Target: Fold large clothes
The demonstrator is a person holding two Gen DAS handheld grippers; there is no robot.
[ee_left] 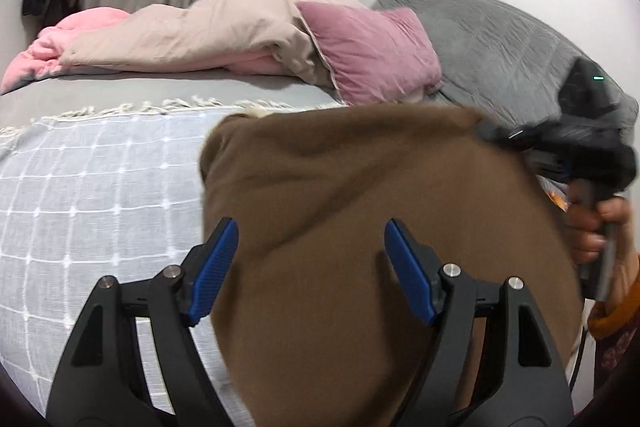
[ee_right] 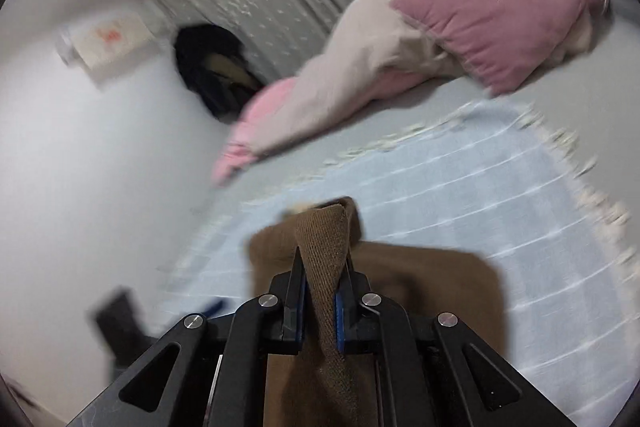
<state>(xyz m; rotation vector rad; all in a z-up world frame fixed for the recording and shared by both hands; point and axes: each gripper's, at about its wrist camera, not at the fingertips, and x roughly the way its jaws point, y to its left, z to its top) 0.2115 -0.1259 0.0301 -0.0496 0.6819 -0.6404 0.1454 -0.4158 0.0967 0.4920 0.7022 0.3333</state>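
On the bed (ee_left: 100, 187), your right hand-held gripper (ee_right: 320, 303) is pinching the brown garment's (ee_left: 360, 207) corner; your left hand-held gripper (ee_left: 312, 267) is hovering open above its middle.

left hand-held gripper (ee_left: 311, 233): jaws wide, nothing between | right hand-held gripper (ee_right: 322, 259): clamped on brown cloth (ee_right: 324, 239)

Brown garment (ee_right: 320, 247) pinched in right gripper (ee_right: 320, 301): coarse matt knit cloth, ribbed weave visible; under left gripper (ee_left: 310, 267) it reads soft, fuzzy. Both grippers matt black plastic, shiny metal pins, ridged blue rubbery pads (ee_left: 214, 267). Beneath and ahead: pale blue woven throw (ee_left: 100, 187), raised white grid, fringed edge; beyond it velvety pink cushion (ee_left: 372, 51), matt quilted grey pillow (ee_left: 492, 43).
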